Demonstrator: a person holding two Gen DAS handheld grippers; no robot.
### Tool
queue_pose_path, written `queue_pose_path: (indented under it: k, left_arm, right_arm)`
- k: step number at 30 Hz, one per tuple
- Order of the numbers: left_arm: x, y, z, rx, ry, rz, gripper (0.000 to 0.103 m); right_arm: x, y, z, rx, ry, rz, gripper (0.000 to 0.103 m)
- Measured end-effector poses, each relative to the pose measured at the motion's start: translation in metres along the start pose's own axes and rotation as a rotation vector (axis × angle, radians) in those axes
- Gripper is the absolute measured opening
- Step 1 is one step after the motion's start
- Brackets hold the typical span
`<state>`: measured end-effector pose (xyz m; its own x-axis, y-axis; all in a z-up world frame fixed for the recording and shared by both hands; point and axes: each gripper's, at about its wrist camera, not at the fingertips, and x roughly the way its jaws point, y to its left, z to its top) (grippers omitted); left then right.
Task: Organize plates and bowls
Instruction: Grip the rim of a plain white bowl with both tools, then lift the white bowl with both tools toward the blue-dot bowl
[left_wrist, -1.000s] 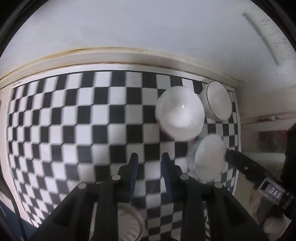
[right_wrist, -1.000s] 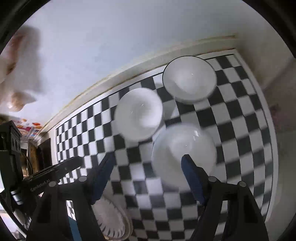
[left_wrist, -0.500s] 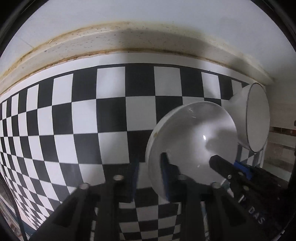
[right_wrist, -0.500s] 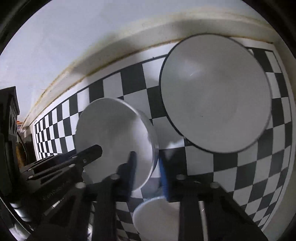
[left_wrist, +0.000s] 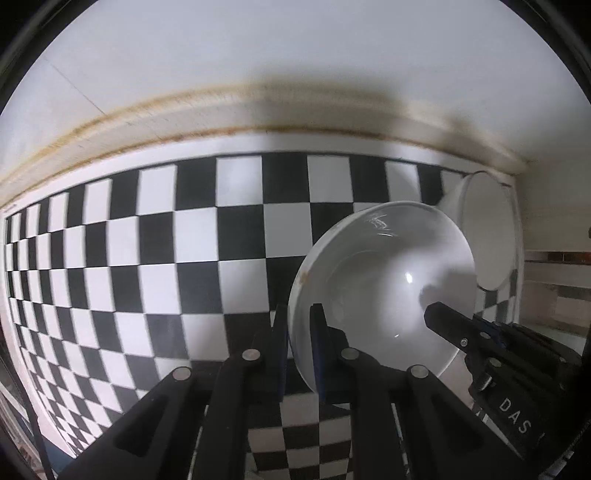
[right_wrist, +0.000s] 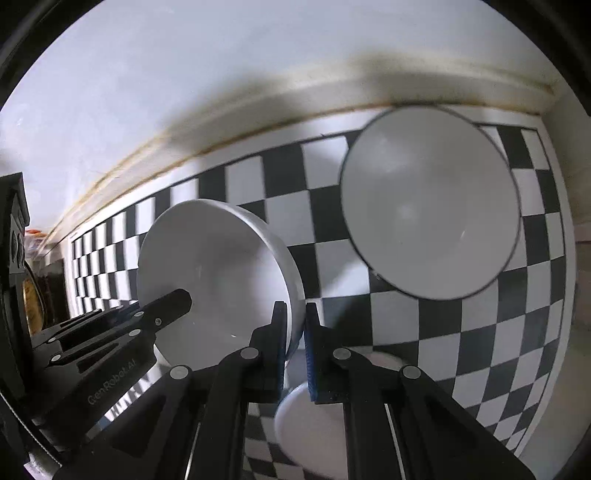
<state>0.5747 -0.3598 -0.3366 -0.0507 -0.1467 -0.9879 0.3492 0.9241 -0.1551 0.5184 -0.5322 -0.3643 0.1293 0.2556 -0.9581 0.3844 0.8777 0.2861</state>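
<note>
Left wrist view shows our left gripper (left_wrist: 300, 343) pinched on the near rim of the glossy white ceramic bowl (left_wrist: 384, 291), which sits on the black-and-white chequered mat (left_wrist: 155, 258) just beside a dark-rimmed white bowl (right_wrist: 428, 218). Our right gripper (right_wrist: 294, 334) clamps the opposite rim, having just closed there. We judge the bowl stiff, slick and breakable, so the thin rim, gripped from both sides, seems the safest hold.

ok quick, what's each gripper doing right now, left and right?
Left gripper: closed on the near rim of the white bowl.
Right gripper: closed on the same bowl's opposite rim.
</note>
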Motion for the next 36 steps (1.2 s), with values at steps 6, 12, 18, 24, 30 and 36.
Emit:
queue_pose_path:
  k: [6,12,18,24,30,36]
  left_arm:
    - [-0.059,-0.01,-0.029,0.039,-0.091,0.002,0.009]
    - [-0.091,-0.013,-0.072,0.072,-0.123,-0.028,0.009]
    - [-0.073,-0.026,-0.129,0.099,-0.083,-0.06,0.009]
    - [-0.037,-0.029,-0.172,0.11,0.0,-0.061,0.009]
    - [0.007,-0.028,-0.197,0.114,0.074,-0.015,0.009]
    - [0.039,-0.031,-0.211,0.117,0.131,0.015,0.009]
  right_arm:
    - [-0.046,0.013,-0.032,-0.027,-0.057,0.041,0.01]
    - [-0.083,0.014,-0.088,-0.033,-0.092,0.068,0.01]
    - [-0.094,-0.011,-0.157,-0.031,-0.075,0.055,0.011]
    - [-0.072,-0.03,-0.21,-0.006,-0.028,0.05,0.011]
    - [-0.029,-0.049,-0.243,0.016,0.03,0.052,0.011]
    - [0.008,-0.062,-0.261,0.026,0.088,0.039,0.011]
